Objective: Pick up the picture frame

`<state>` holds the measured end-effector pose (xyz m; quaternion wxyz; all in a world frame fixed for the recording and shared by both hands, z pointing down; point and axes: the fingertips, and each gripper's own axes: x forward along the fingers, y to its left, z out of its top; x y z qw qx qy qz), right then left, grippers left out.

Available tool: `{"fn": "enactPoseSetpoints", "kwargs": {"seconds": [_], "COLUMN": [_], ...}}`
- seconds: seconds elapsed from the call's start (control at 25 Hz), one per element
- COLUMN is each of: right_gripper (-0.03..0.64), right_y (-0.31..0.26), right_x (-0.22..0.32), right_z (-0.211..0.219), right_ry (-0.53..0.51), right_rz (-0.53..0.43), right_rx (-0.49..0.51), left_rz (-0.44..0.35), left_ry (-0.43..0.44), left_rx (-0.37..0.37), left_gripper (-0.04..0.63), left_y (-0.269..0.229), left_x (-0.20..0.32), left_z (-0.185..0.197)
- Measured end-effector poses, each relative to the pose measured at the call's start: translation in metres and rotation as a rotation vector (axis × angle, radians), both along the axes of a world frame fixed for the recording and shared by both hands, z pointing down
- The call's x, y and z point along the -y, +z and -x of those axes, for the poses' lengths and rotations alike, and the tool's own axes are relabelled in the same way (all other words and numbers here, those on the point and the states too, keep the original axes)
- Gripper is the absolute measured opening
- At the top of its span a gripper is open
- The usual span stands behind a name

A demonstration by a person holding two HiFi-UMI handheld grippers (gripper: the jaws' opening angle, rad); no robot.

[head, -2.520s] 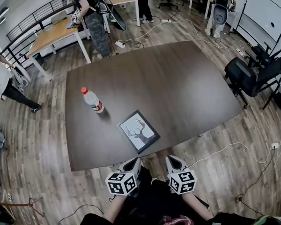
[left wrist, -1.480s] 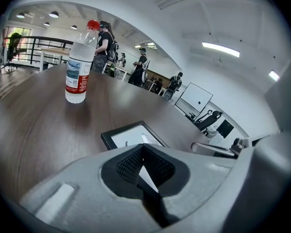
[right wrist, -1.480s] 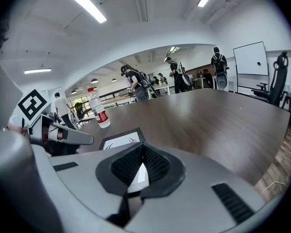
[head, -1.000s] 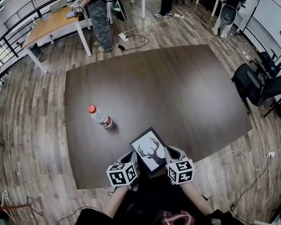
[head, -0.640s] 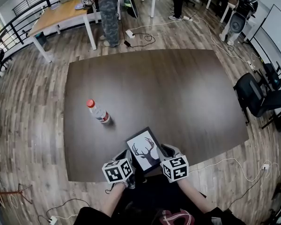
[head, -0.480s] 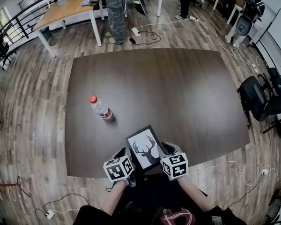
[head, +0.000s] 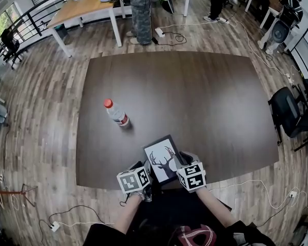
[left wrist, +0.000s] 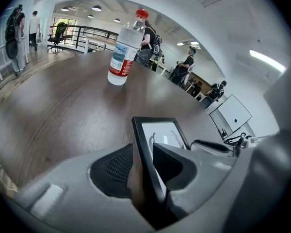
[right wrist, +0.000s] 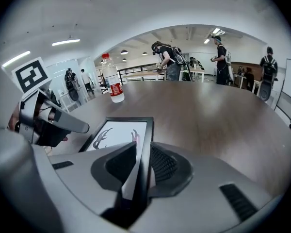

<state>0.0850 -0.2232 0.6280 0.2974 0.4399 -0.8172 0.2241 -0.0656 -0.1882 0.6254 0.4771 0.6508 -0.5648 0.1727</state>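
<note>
A black picture frame (head: 161, 160) with a deer print lies at the near edge of the dark table (head: 195, 96). My left gripper (head: 146, 169) is at its near left side and my right gripper (head: 181, 161) at its near right side. In the left gripper view the frame (left wrist: 160, 135) stands edge-on between the jaws of the left gripper (left wrist: 143, 164), which are opening, pads against both faces. In the right gripper view the right gripper (right wrist: 143, 159) is shut on the frame's (right wrist: 116, 132) rim.
A water bottle (head: 116, 113) with a red cap stands upright on the table, up and to the left of the frame. Office chairs (head: 290, 114) stand off the table's right end. People and desks (head: 87, 6) are beyond the far edge.
Both grippers have closed in on the frame's near sides, and its edges now sit between their jaws. The bottle has not moved on the table.
</note>
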Motion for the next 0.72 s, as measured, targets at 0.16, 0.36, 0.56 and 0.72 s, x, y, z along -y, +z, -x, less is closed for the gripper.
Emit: {"fn": "enactPoseSetpoints", "kwargs": {"seconds": [0.16, 0.36, 0.56, 0.72], "right_gripper": [0.092, 0.093, 0.094, 0.089], "right_y": [0.004, 0.012, 0.019, 0.019], "right_x": [0.003, 0.004, 0.001, 0.0], "right_z": [0.001, 0.0, -0.003, 0.001], "right_ry": [0.002, -0.027, -0.03, -0.038], "right_rz": [0.024, 0.025, 0.036, 0.038], "right_rx": [0.018, -0.064, -0.091, -0.097], "left_rz": [0.03, 0.093, 0.132, 0.139], "left_ry": [0.005, 0.019, 0.016, 0.003], "left_rx": [-0.006, -0.006, -0.043, -0.045], "left_gripper": [0.133, 0.138, 0.15, 0.152], "left_y": [0.003, 0.015, 0.023, 0.024], "left_x": [-0.004, -0.009, -0.012, -0.011], "left_z": [-0.005, -0.013, -0.023, -0.019]}}
